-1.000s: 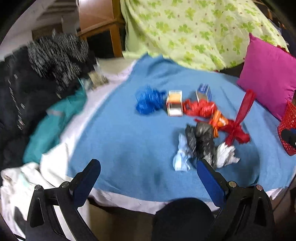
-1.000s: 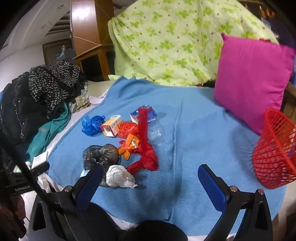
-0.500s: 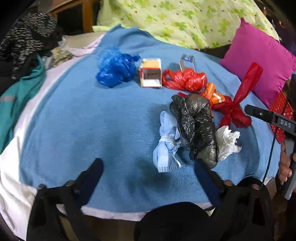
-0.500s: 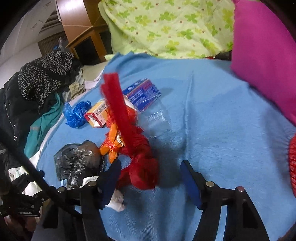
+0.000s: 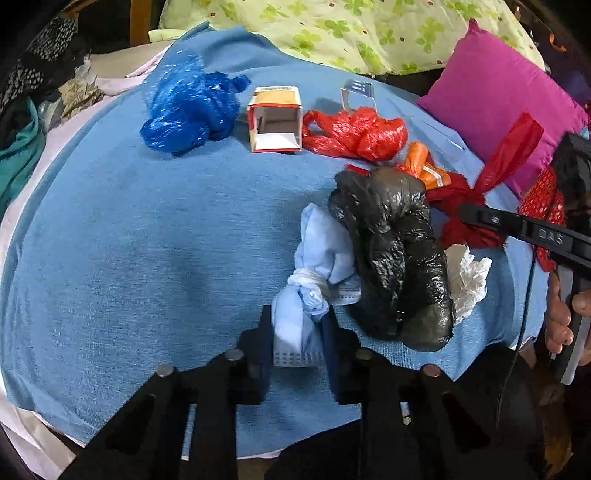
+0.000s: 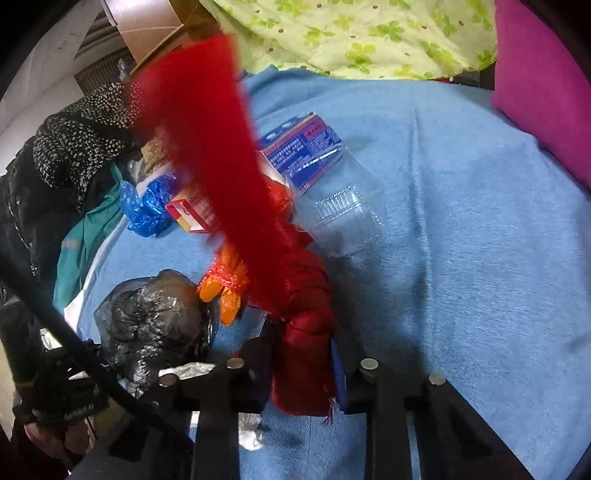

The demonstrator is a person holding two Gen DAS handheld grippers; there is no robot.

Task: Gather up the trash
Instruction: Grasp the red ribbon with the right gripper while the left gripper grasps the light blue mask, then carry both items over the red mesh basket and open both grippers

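Note:
Trash lies on a blue blanket. My left gripper is shut on a knotted light-blue cloth bundle. Beside it lie a black bag, white crumpled paper, a blue bag, an open orange carton, a red bag and an orange wrapper. My right gripper is shut on a knotted dark-red bag, whose long tail sticks up. That bag also shows in the left wrist view. A red mesh basket stands at the right.
A magenta pillow and a green floral quilt lie at the back. Dark clothes are piled at the left. A clear plastic tray and a blue printed packet lie behind the red bag.
Both grippers moved down and forward to the trash and closed: the left on the light-blue bundle, the right on the dark-red bag.

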